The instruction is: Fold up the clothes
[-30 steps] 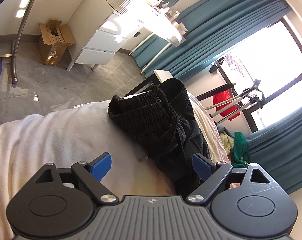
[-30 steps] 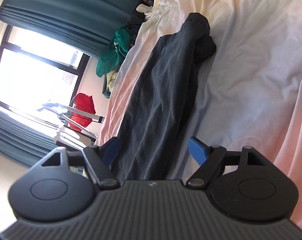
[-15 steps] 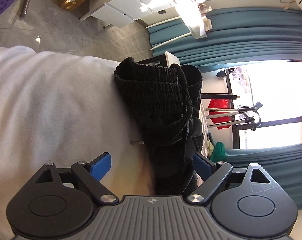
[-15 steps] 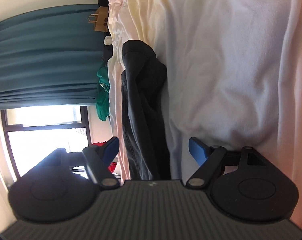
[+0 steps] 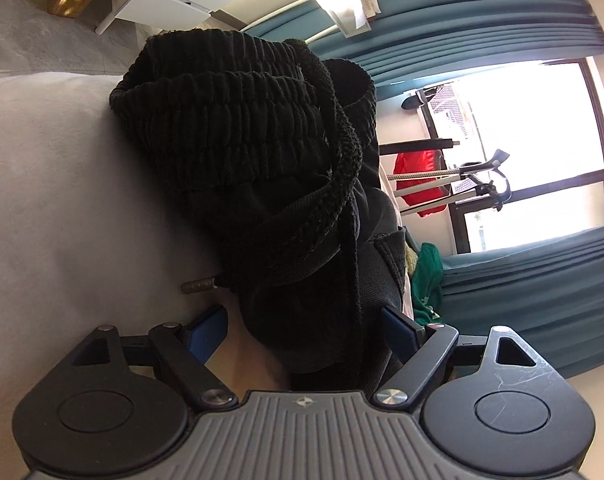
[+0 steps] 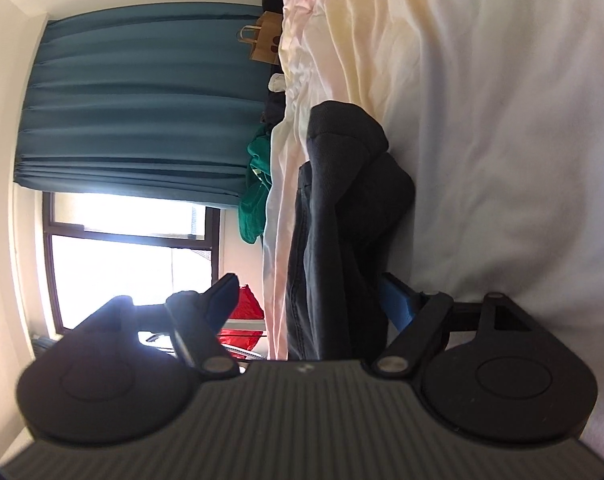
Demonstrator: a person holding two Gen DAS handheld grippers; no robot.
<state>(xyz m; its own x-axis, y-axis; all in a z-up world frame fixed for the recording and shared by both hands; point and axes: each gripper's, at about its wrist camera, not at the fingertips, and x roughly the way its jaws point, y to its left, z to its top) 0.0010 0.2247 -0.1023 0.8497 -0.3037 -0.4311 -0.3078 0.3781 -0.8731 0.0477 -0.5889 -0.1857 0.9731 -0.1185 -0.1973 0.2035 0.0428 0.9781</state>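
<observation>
Bedroom with teal curtains (image 5: 482, 12) and a pale bedsheet (image 6: 502, 120) on which the black trousers (image 5: 261, 152) lie lengthwise. Left gripper (image 5: 304, 330) rolled sideways, low over the ribbed waistband end; its jaws have just been closing, cloth between them (pads not yet pressing). Right gripper (image 6: 310, 300), likewise rolled, spread wide astride the leg end (image 6: 342, 200) of the trousers

trousers (image 5: 261, 168) on bed (image 5: 61, 200)
</observation>
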